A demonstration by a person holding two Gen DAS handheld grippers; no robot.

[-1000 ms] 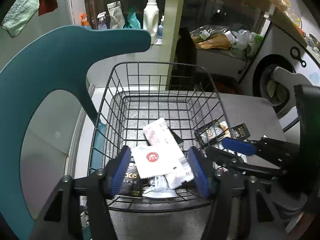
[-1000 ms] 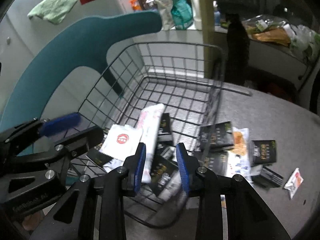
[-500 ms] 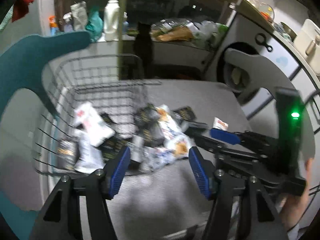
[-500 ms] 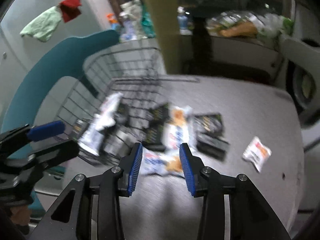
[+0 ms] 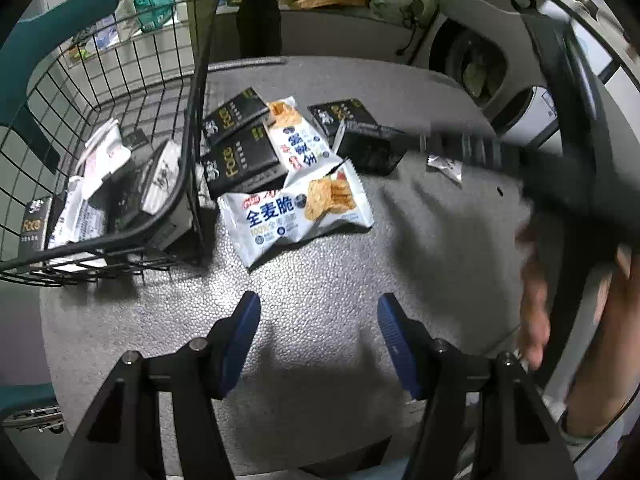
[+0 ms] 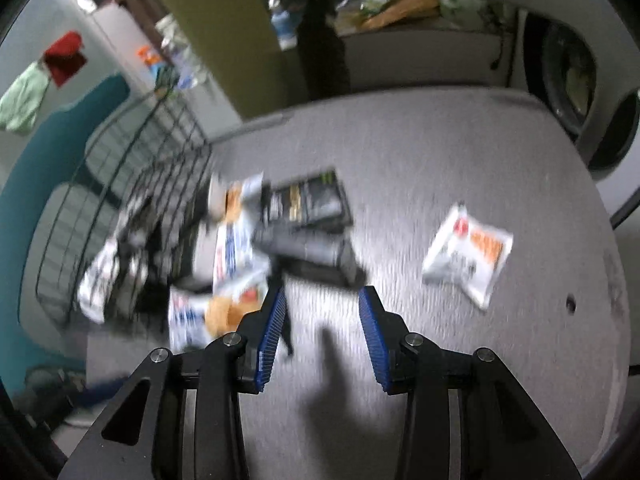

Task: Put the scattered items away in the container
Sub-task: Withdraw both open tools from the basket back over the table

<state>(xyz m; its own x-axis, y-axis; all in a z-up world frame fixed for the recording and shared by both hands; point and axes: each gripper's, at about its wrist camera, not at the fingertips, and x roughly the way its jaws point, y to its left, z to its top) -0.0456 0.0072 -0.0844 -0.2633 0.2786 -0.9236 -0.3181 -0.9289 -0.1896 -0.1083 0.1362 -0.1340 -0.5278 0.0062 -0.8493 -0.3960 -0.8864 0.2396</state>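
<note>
The right wrist view is motion-blurred: packets (image 6: 236, 240) at nine o'clock show no legible print. In the left wrist view, the right gripper (image 5: 480, 152) at three o'clock is a dark smear, its fingers indistinct. The wire basket (image 5: 192, 80) is cut off at the left edge.

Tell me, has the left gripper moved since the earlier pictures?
Yes. The left gripper was over the wire basket; now it hangs over bare table, with the basket at the left of its view.
</note>
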